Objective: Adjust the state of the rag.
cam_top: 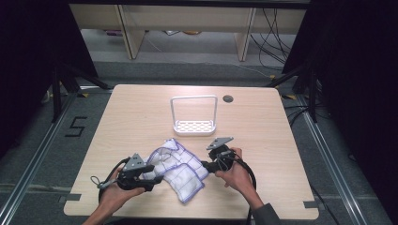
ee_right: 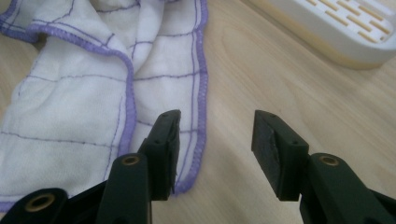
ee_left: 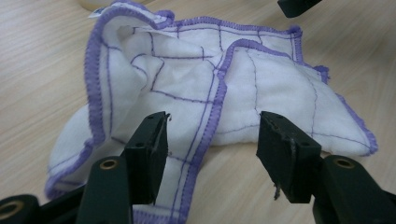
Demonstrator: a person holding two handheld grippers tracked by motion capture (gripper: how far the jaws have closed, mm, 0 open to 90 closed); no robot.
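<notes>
**Both grippers released, flanking the crumpled cloth**

You are holding the left gripper [cam_top: 152, 178] at the near left edge of the cloth [cam_top: 180, 169], and the right gripper [cam_top: 205, 165] at its right edge, so the two are bracketing it from opposite sides. That placing is making sense if you are meaning to take a hem in each hand and spread or fold it.

The cloth (white, with purple stitched hems and a thin purple grid) is lying rumpled on the desk [cam_top: 263, 126], near the middle and a little toward you, with one flap doubled over itself. In the left gripper view the cloth [ee_left: 205, 93] is bunching up just beyond the fingers [ee_left: 149, 154], which are standing apart with nothing pinched between them. In the right gripper view the fingers [ee_right: 166, 149] are likewise parted and released; the left one is hovering over the hem of the cloth [ee_right: 74, 107], the other over bare wood.

The white rack [cam_top: 194, 117] is standing just beyond the cloth, apart from it, probably waiting to receive it.
</notes>
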